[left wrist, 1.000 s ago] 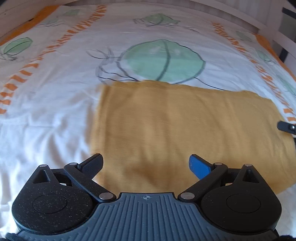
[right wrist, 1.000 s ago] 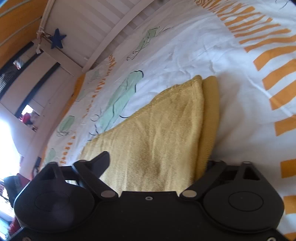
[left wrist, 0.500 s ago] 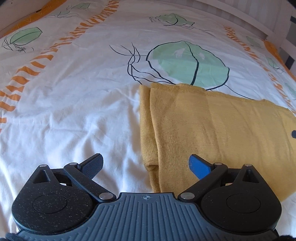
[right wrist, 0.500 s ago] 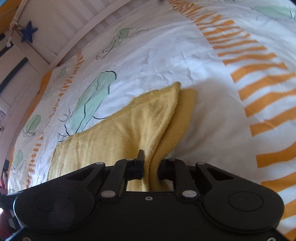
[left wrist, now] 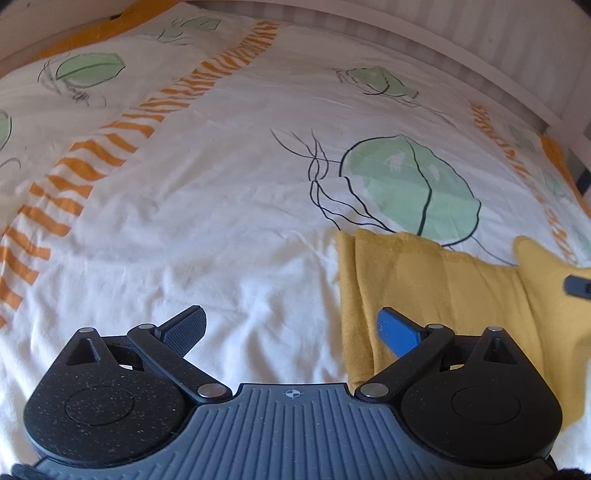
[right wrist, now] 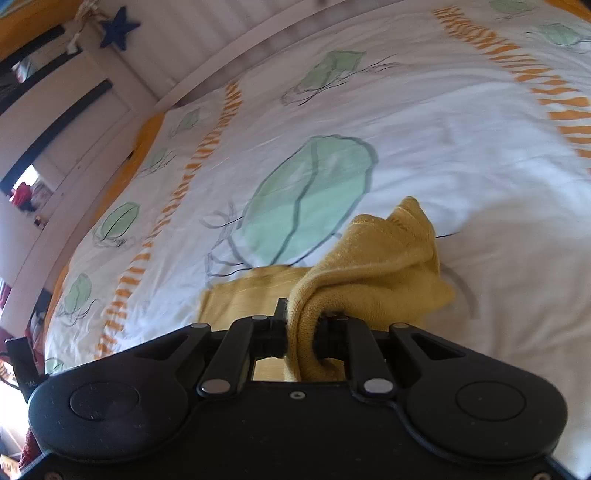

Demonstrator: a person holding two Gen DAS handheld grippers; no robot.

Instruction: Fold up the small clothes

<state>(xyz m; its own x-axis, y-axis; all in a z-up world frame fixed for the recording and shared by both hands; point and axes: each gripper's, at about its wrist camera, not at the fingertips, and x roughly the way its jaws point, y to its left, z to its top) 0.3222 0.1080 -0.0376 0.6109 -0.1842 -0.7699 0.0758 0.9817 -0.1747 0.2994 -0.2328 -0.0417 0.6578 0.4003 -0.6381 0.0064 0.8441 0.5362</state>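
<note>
A folded yellow knit garment (left wrist: pixel 443 288) lies on the bed, at the lower right of the left wrist view. My left gripper (left wrist: pixel 291 325) hovers open over the bare duvet just left of its folded edge, with nothing between the fingers. In the right wrist view my right gripper (right wrist: pixel 306 325) is shut on one end of the yellow garment (right wrist: pixel 380 266) and holds it lifted, bunched over the flat part (right wrist: pixel 251 291). A black tip of the right gripper (left wrist: pixel 578 285) shows at the right edge of the left wrist view, against the raised cloth.
The white duvet (left wrist: pixel 207 206) has green leaf prints and orange stripes. A white slatted bed rail (left wrist: pixel 480 48) runs along the far side. In the right wrist view a blue star (right wrist: pixel 119 29) hangs on the white frame at the upper left.
My right gripper shut on the garment's end and lifted it, carrying it over the rest. My left gripper stayed open and slid left off the cloth onto the duvet.
</note>
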